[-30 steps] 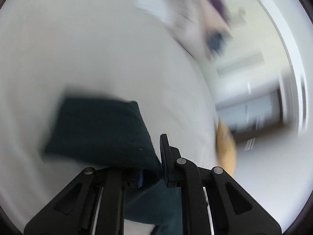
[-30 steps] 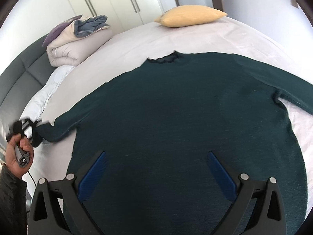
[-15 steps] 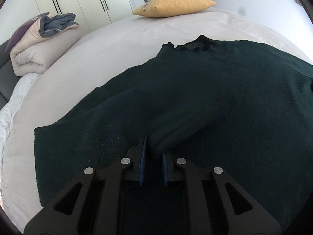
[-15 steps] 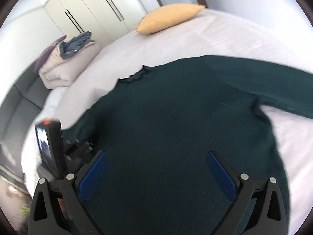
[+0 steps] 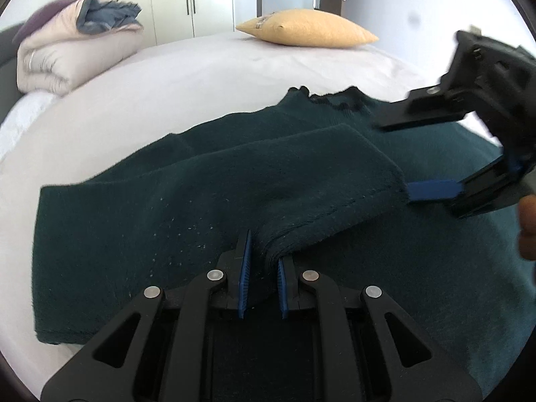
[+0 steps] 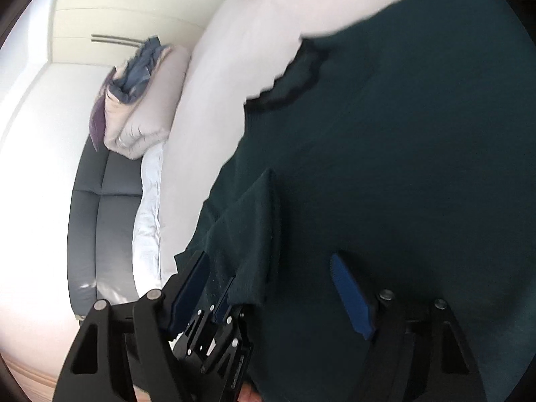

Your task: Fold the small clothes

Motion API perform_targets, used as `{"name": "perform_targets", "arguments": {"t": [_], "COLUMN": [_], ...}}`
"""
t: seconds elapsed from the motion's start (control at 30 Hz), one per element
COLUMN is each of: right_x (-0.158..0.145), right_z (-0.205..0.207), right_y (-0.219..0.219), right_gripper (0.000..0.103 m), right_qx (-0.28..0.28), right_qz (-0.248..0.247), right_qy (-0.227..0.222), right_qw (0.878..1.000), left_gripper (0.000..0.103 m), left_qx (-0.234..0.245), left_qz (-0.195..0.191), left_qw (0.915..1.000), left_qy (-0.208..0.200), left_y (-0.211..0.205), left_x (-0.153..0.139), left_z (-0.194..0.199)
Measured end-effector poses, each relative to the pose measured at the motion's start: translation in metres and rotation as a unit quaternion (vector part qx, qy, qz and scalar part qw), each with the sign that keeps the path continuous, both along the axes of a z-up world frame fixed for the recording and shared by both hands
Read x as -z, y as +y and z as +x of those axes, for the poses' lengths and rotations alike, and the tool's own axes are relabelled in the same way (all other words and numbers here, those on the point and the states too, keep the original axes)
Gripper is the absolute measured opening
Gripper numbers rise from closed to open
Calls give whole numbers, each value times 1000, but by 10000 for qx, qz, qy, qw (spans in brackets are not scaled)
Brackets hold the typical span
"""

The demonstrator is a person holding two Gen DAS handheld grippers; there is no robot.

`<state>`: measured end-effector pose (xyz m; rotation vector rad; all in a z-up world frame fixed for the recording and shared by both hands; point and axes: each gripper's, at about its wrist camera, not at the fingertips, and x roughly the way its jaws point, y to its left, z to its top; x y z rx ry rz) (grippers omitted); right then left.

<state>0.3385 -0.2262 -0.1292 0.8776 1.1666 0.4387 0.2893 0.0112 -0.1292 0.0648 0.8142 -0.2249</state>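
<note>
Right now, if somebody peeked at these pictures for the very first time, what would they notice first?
First, the big dark green knitted sweater spread across the pale bed sheet, its sleeve folded over its front. The left gripper pinches the sleeve's cuff near the bottom, while the right gripper, jaws closing, reaches in from the right toward the cuff's far corner. A mustard-yellow pillow lies at the bed's far edge.

Each hand-held gripper [image 5: 261, 276] is black plastic with silver screws and blue finger pads [image 6: 351, 296].
</note>
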Motion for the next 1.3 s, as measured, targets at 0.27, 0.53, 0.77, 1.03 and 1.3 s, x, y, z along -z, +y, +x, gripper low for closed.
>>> {"name": "perform_targets", "arguments": {"t": [0.27,0.53,0.77,1.03,1.3], "right_x": [3,-21,-33,-24,-21], "right_z": [23,17,10,6,-9], "right_y": [56,53,10,-21,-44], "right_gripper": [21,9,9,9,9], "right_qx": [-838,-793,-363,49,168], "right_qz": [-377,-1353,-1682,-1590,-1809], "right_qy": [-28,-591,-699,-575,-553], "right_qw": [9958,9859,9826,9856,9818], "left_gripper": [13,13,13,13,13], "left_qx": [-3,-63,-1088,-1945,-1174], "left_qz": [-172,-1148,-1934,-1857,-1305], "left_qw": [9999,9931,9740,9629,9845], "left_qy": [-18,212,-446,-233,-53], "left_y": [13,45,145,221,160], "left_x": [-3,-28,-69,-75,-83], "left_z": [-8,-20,-49,-26,2]}}
